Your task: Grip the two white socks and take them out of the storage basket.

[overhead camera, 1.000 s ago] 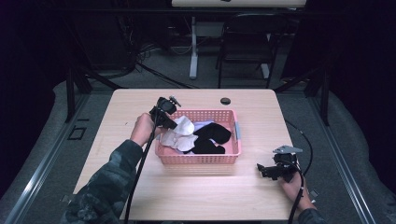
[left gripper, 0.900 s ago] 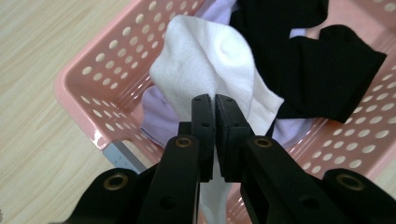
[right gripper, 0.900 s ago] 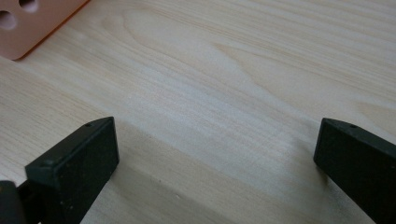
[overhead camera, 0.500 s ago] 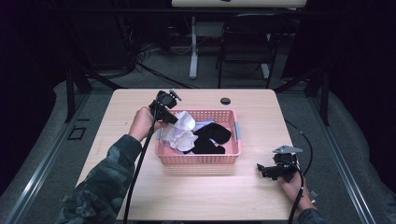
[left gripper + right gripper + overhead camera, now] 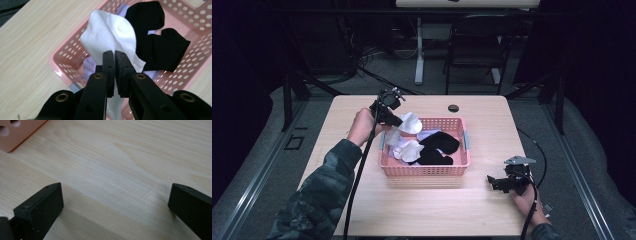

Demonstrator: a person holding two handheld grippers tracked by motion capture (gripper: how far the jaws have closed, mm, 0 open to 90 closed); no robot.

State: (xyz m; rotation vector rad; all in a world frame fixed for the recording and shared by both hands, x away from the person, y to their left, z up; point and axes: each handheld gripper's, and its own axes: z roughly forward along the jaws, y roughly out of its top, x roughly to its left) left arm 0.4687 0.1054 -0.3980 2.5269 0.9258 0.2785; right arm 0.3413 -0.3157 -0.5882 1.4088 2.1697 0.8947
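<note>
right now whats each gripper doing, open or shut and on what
Left gripper: shut on the white sock, above the pink basket.
Right gripper: open, holding nothing, over the bare table.

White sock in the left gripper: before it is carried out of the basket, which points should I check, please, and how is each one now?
1. Left gripper shut on white sock: ok.
2. Sock lifted above pink basket: ok.
3. Its lower end free of the other socks: cannot tell.
4. Black socks left in the basket: ok.
5. Right gripper open, over bare table: ok.
</note>
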